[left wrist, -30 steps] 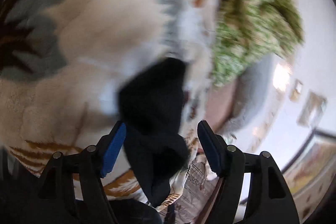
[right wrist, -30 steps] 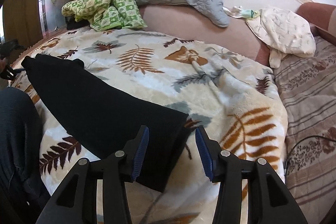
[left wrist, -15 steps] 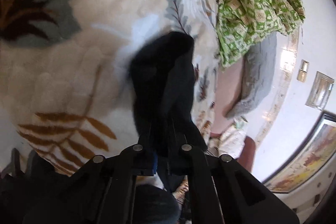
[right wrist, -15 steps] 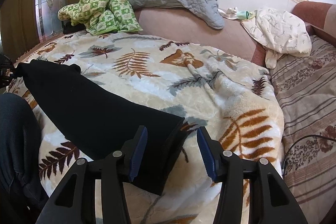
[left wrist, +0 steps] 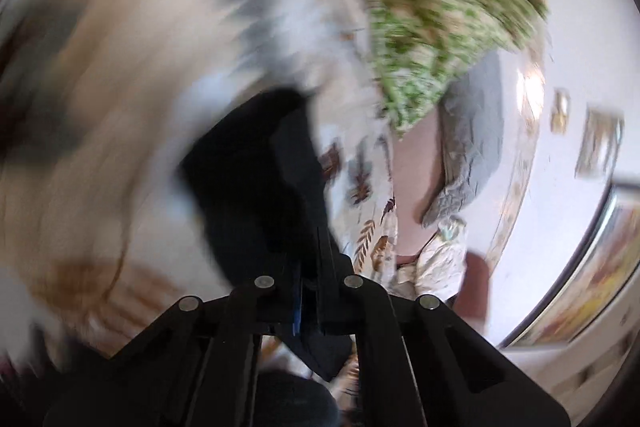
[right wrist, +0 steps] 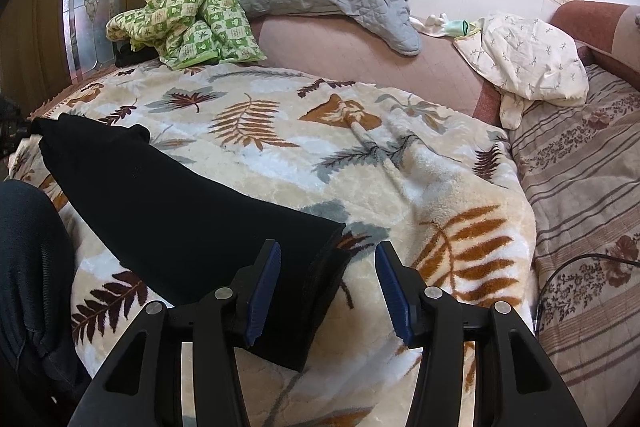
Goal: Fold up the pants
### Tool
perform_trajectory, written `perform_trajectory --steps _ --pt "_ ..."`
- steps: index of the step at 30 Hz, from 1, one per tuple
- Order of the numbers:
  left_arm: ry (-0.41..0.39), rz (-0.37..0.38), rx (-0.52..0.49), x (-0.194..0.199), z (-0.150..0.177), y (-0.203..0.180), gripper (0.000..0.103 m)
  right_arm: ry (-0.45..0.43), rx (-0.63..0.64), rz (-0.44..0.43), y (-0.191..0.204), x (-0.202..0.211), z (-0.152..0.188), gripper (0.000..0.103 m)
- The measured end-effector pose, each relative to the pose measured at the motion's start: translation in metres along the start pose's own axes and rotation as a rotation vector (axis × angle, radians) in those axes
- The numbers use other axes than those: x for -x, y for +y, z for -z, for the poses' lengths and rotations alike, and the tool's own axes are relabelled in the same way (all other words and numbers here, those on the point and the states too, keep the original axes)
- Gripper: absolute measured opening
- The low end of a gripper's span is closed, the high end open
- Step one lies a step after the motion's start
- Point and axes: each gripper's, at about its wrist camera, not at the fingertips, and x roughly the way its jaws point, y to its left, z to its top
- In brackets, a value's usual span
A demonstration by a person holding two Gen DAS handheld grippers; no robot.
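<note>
My left gripper (left wrist: 306, 301) has its jaws pressed together, pinching one end of the long black pants (left wrist: 256, 183). That view is very blurry. My right gripper (right wrist: 326, 283) has its jaws spread wide over the other end of the pants (right wrist: 180, 211), not squeezing. Only the right view shows the pants lying flat across the cream leaf-print blanket (right wrist: 400, 163) on the bed.
</note>
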Motion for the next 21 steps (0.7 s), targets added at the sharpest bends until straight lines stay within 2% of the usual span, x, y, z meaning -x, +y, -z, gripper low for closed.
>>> perform_trajectory --steps 2,4,5,6,10,13,15,17,19,21 --pt "-0.022 -0.017 -0.241 -0.004 -0.009 -0.037 0.003 0.002 -0.004 0.002 -0.001 -0.001 0.000 0.051" --pt "-0.054 -0.088 -0.467 -0.001 0.004 -0.063 0.003 0.005 -0.010 0.007 -0.002 -0.002 0.001 0.051" --pt "-0.060 -0.118 -0.541 0.000 0.014 -0.065 0.003 0.011 -0.014 0.010 -0.003 -0.002 0.002 0.051" --pt "-0.061 -0.143 -0.567 0.000 0.018 -0.060 0.003 0.014 -0.016 0.013 -0.004 -0.002 0.003 0.051" --pt "-0.018 -0.291 -0.463 -0.019 0.010 0.011 0.003 0.009 -0.032 0.014 -0.007 -0.002 0.003 0.051" --pt "-0.032 -0.286 -0.493 -0.017 0.017 0.022 0.005 0.016 -0.050 0.016 -0.010 -0.004 0.002 0.051" --pt "-0.079 -0.358 -0.580 -0.009 0.026 0.008 0.014 0.017 -0.058 0.026 -0.012 -0.003 0.002 0.051" --pt "-0.164 -0.444 -0.650 0.001 0.032 -0.006 0.018 0.009 -0.076 0.039 -0.016 0.000 0.003 0.051" --pt "-0.291 -0.513 -0.676 0.018 0.034 -0.017 0.019 -0.007 -0.118 0.038 -0.024 0.005 0.003 0.054" --pt "-0.425 -0.539 -0.720 0.031 0.041 -0.031 0.021 -0.041 -0.175 0.025 -0.033 0.013 0.003 0.056"
